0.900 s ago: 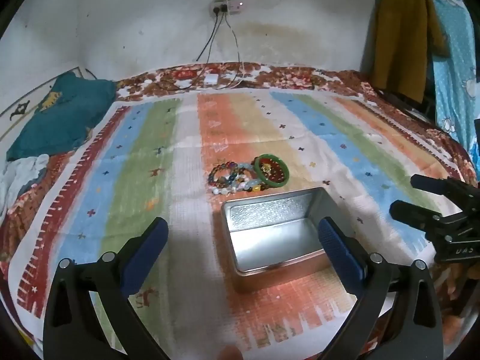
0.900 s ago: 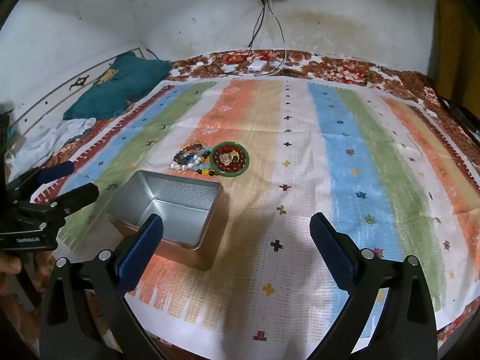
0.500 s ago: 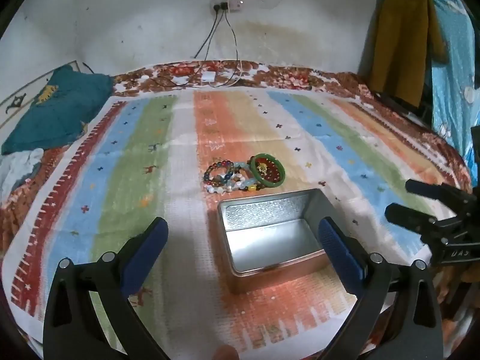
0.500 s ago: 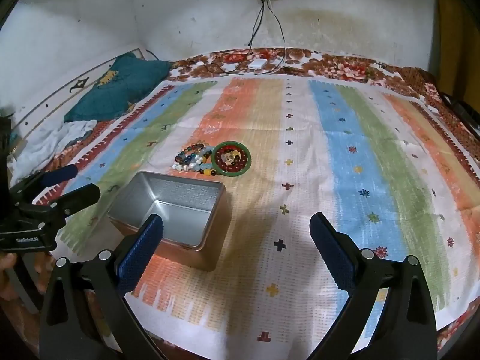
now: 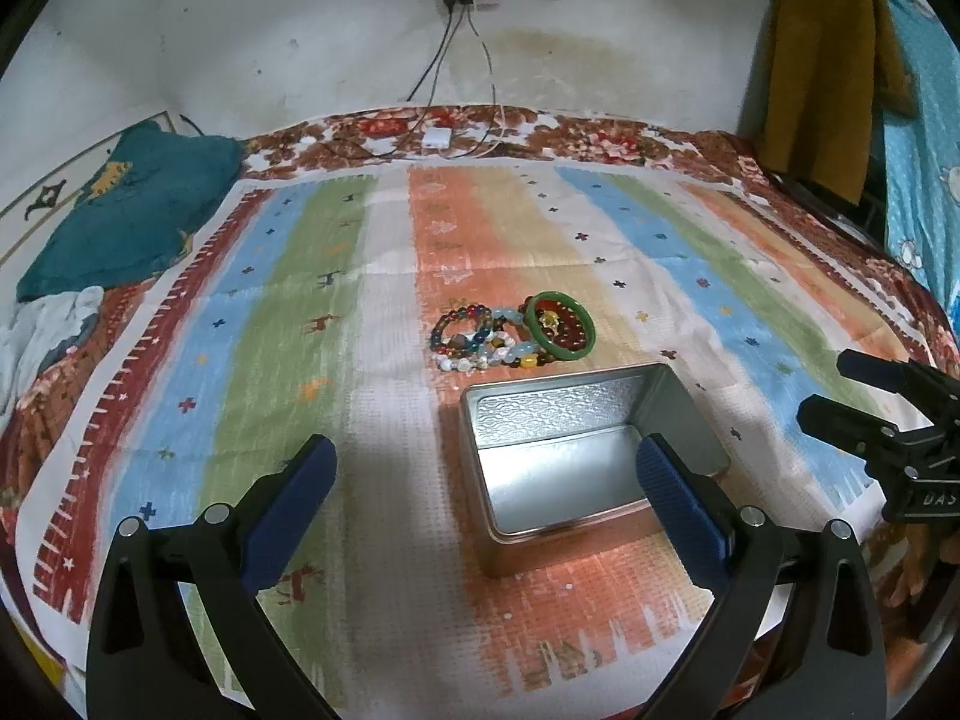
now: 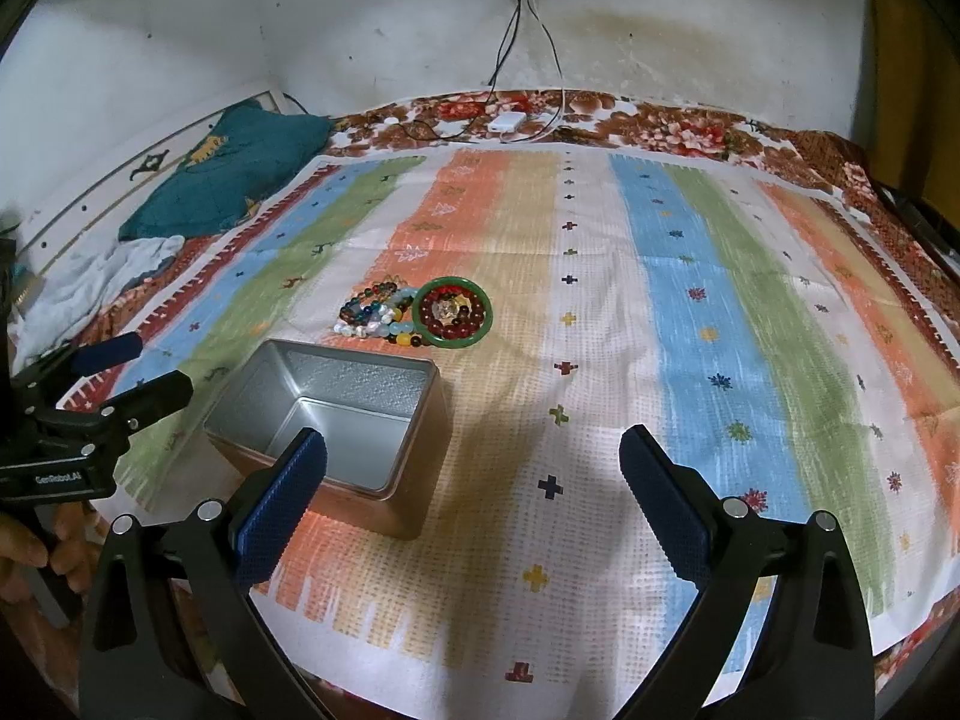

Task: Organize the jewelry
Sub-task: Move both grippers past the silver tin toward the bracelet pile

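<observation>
A pile of bead bracelets (image 5: 480, 341) and a green bangle (image 5: 561, 324) lie on the striped cloth, just beyond an open, empty silver tin (image 5: 585, 450). In the right wrist view the bead bracelets (image 6: 378, 315), the bangle (image 6: 454, 312) and the tin (image 6: 336, 420) appear left of centre. My left gripper (image 5: 480, 498) is open and empty, near the tin's front. My right gripper (image 6: 471, 495) is open and empty, to the right of the tin. Each gripper shows at the edge of the other's view, the right gripper (image 5: 864, 396) and the left gripper (image 6: 126, 372).
The striped cloth (image 5: 270, 330) covers a bed against a white wall. A teal pillow (image 5: 126, 210) and white clothes (image 5: 48, 330) lie at the far left. A white charger (image 5: 436, 138) with cables lies by the wall. Clothes (image 5: 822, 72) hang at the right.
The left gripper's view has turned slightly left and back, so the tin and bracelets sit a little further right. The right gripper has drawn slightly nearer. Both stay open.
</observation>
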`<action>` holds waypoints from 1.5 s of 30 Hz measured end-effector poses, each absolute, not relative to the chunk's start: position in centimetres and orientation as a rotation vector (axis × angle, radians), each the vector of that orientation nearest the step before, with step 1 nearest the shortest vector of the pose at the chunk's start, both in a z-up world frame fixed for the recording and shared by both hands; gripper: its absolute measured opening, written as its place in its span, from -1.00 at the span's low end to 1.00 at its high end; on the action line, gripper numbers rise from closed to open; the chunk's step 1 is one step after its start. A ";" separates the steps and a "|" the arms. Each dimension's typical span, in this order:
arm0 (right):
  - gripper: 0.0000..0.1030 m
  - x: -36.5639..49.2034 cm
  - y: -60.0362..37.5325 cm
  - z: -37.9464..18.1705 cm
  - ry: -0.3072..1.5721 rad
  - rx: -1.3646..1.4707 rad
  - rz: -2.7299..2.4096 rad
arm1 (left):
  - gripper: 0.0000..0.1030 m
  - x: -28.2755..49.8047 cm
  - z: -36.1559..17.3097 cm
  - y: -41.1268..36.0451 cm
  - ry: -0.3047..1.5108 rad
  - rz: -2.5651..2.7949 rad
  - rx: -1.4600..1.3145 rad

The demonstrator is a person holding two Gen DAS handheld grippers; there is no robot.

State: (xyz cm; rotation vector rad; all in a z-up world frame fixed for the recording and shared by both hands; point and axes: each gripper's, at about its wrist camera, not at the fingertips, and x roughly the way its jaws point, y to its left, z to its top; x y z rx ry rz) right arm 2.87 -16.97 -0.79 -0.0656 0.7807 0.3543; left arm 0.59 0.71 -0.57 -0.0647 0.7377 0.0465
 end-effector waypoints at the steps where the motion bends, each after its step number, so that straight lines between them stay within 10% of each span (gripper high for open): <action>1: 0.93 2.9 -16.9 -0.8 0.783 -0.065 0.359 | 0.89 0.6 -0.8 0.6 0.739 0.048 -0.069; 45: 0.93 5.5 -15.5 -0.6 0.822 -0.061 0.368 | 0.89 2.8 -1.8 1.8 0.788 0.064 -0.099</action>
